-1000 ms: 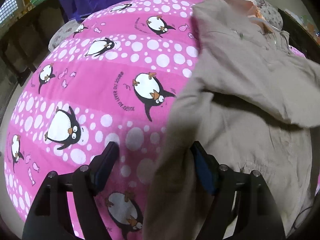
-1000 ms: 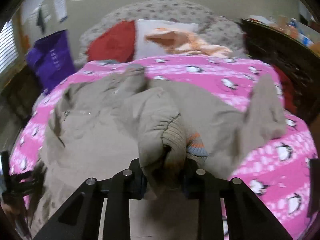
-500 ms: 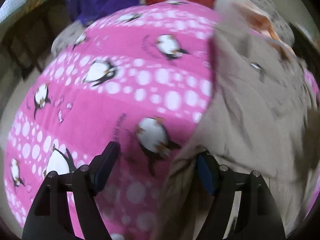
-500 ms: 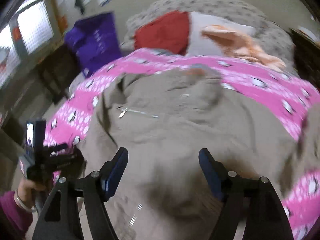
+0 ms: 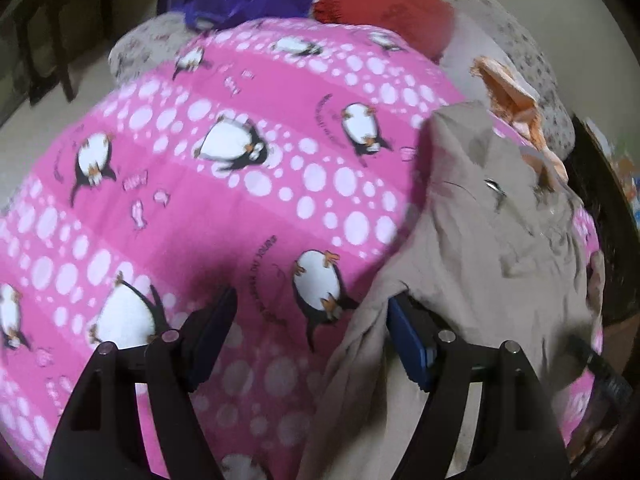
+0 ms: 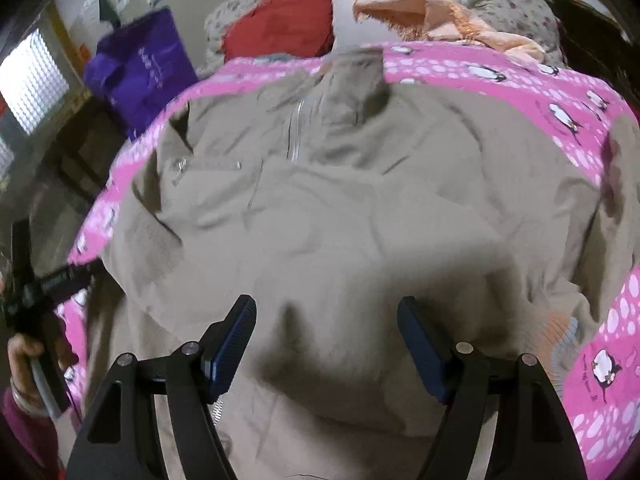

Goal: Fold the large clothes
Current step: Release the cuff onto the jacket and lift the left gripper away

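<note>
A beige zip jacket [image 6: 340, 208] lies front up on the pink penguin blanket [image 6: 592, 412], collar toward the pillows. Just over its lower half hangs my right gripper [image 6: 328, 340], open with nothing between the pads. A ribbed striped cuff [image 6: 560, 332] rests on the jacket at the right. In the left wrist view my left gripper [image 5: 312, 332] is open over the blanket [image 5: 200, 208] at the jacket's [image 5: 500, 264] side edge. Fabric touches the right finger [image 5: 404, 344] but is not pinched. The right wrist view also shows the left gripper [image 6: 40, 280] in a hand [image 6: 22, 354].
Red pillow [image 6: 284, 28], a white pillow and orange cloth [image 6: 448, 16] lie at the bed's head. A purple bag [image 6: 140, 64] stands off the bed's left side, with chairs [image 5: 48, 40] and floor beyond. Dark wooden furniture [image 5: 604, 216] borders the right side.
My right gripper let go of the sleeve cuff, opened wide and dropped toward the jacket body. My left gripper shifted so the jacket edge no longer lies between its fingers.
</note>
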Demonstrator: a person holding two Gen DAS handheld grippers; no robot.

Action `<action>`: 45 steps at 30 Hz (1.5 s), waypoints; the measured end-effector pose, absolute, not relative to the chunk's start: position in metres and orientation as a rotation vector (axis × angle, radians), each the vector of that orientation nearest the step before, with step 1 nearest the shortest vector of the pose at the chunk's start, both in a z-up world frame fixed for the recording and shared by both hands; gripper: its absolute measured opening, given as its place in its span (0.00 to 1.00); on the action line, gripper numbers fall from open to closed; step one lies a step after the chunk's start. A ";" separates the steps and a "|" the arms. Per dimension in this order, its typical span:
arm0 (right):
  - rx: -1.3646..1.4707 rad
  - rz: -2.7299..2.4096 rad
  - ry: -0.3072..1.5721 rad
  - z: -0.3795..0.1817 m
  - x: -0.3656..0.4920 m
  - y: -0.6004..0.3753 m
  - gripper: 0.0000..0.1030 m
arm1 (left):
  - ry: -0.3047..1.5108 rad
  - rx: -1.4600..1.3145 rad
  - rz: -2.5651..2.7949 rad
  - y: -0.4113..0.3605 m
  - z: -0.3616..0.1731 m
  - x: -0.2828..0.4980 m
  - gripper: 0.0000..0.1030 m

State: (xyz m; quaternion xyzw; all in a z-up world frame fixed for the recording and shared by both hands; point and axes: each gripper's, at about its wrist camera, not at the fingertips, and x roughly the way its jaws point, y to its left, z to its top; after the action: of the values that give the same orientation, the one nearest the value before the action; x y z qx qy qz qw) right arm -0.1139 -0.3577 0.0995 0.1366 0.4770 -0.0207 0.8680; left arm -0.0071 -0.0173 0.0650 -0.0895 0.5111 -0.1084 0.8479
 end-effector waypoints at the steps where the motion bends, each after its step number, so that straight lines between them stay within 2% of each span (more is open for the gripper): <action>1: 0.310 -0.034 0.984 0.102 -0.118 -0.359 0.74 | 1.066 -0.167 -0.231 -0.018 0.071 -0.008 0.72; 7: 0.336 -0.018 1.013 0.092 -0.129 -0.351 0.75 | 0.983 -0.093 -0.231 -0.018 0.104 -0.003 0.74; 20: 0.376 0.006 1.035 0.088 -0.145 -0.343 0.75 | 0.969 0.082 -0.299 -0.126 0.104 0.086 0.74; 30: 0.451 0.011 1.065 0.074 -0.148 -0.354 0.76 | 0.967 0.257 -0.293 -0.183 0.112 0.106 0.74; 31: 0.455 0.013 1.062 0.073 -0.148 -0.354 0.76 | 0.979 0.319 -0.270 -0.188 0.107 0.108 0.72; 32: 0.456 0.013 1.059 0.073 -0.148 -0.354 0.76 | 0.985 0.348 -0.281 -0.190 0.104 0.110 0.52; 33: 0.455 0.014 1.057 0.073 -0.148 -0.354 0.76 | 1.002 0.360 -0.293 -0.189 0.101 0.112 0.13; 34: 0.449 0.016 1.056 0.074 -0.147 -0.354 0.76 | 1.026 0.363 -0.295 -0.186 0.099 0.115 0.00; 37: 0.434 0.014 1.049 0.074 -0.146 -0.356 0.76 | 1.033 0.357 -0.326 -0.173 0.106 0.121 0.01; 41: 0.448 0.008 1.042 0.075 -0.143 -0.360 0.76 | 1.027 0.198 -0.390 -0.141 0.136 0.139 0.00; 45: 0.457 0.017 1.045 0.072 -0.132 -0.357 0.76 | 1.069 0.148 -0.364 -0.128 0.121 0.162 0.00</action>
State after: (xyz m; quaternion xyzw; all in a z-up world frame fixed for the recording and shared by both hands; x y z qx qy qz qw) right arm -0.1320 -0.3569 0.0717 0.2162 0.4945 0.0081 0.8418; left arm 0.1619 -0.1281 0.1210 0.0700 0.5062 -0.1721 0.8422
